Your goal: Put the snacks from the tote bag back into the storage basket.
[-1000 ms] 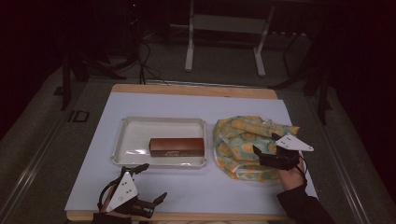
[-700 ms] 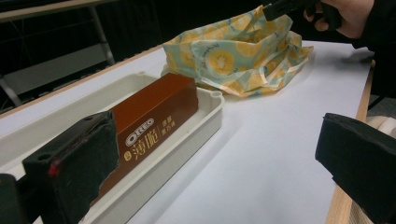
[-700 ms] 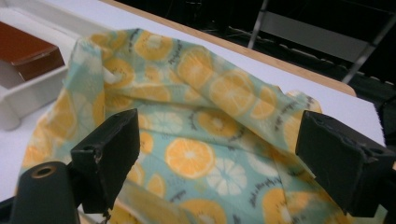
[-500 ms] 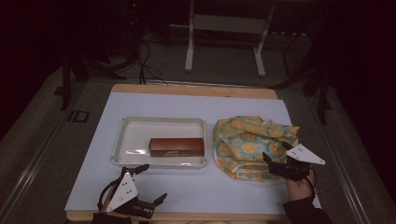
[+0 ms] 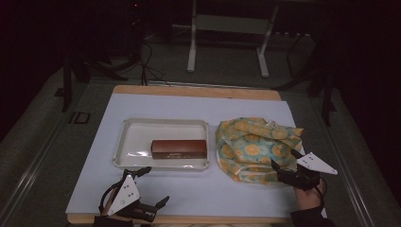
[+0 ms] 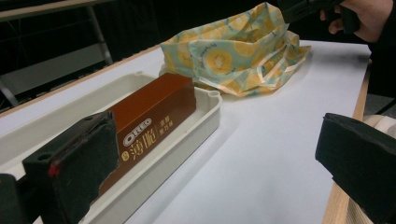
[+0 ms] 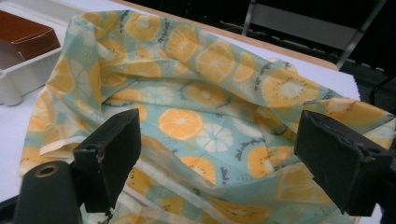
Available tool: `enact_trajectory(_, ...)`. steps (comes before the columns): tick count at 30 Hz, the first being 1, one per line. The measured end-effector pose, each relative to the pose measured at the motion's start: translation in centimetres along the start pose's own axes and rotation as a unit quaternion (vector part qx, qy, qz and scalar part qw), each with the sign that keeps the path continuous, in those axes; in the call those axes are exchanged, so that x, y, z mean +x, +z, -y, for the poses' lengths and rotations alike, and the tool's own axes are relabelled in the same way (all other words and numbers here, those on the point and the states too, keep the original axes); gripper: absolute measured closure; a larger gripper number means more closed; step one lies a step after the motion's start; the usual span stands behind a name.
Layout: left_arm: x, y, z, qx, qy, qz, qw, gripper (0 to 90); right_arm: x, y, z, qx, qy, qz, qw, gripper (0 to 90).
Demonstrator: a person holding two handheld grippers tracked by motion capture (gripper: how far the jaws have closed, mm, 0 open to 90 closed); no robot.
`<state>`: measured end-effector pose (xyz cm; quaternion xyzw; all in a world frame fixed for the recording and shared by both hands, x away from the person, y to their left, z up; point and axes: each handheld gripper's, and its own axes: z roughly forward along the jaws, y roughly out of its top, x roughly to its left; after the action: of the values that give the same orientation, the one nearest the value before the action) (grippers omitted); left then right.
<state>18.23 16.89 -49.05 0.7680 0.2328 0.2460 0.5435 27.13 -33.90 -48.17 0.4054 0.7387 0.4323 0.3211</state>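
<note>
A: How were the right gripper (image 5: pixel 283 166) and its jaws set at this moment?

B: The jaws were spread wide with nothing clamped; in the right gripper view they framed the crumpled fruit-print bag (image 7: pixel 205 116), whose folds lay just ahead of the pads. The jaws had just been closing slightly, though no fabric was between them yet. Such a stance was judged a lining-up on the bag's near edge before a pinch.

A: And the left gripper (image 5: pixel 152 189)?

B: It was held low at the table's near edge, jaws likewise wide and empty, pointed toward the white tray (image 6: pixel 154 170). It was judged to be parked clear of the work, ready for the tray's contents.

A: Where were the things themselves?

B: The bag was lying on the white table cover (image 5: pixel 213 189), just right of the tray, with its mouth slumped rather than open. The brown biscuit box (image 5: pixel 179 148) was laid flat inside the tray, along its near wall, apart from both grippers. The box's place beside the bag suggested that it was meant to go in once the mouth was lifted.
</note>
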Motion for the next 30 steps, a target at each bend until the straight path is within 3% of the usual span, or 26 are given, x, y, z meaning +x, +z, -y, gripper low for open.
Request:
enact_trajectory(7,0.0,0.0,0.0,0.001,-0.001,0.002,1.0000,0.0,0.0,0.4,0.1,0.000,-0.005,0.010,0.9999,14.8)
enact_trajectory(12,0.1,0.0,0.1,0.000,-0.004,0.002,1.0000,0.0,-0.1,0.8,0.2,0.006,-0.003,-0.002,1.0000,14.8)
enact_trajectory(18,0.1,0.2,0.1,0.005,-0.004,0.003,1.0000,0.0,-0.6,0.8,0.4,0.001,0.017,-0.019,0.9997,14.8)
enact_trajectory(23,0.1,0.2,0.1,0.006,-0.004,0.001,1.0000,0.0,-0.7,1.0,0.4,0.000,0.019,-0.009,0.9998,13.6)
enact_trajectory(30,0.1,0.2,0.1,0.006,-0.004,0.002,1.0000,0.0,-0.5,1.2,0.4,-0.002,0.010,-0.012,0.9999,13.6)
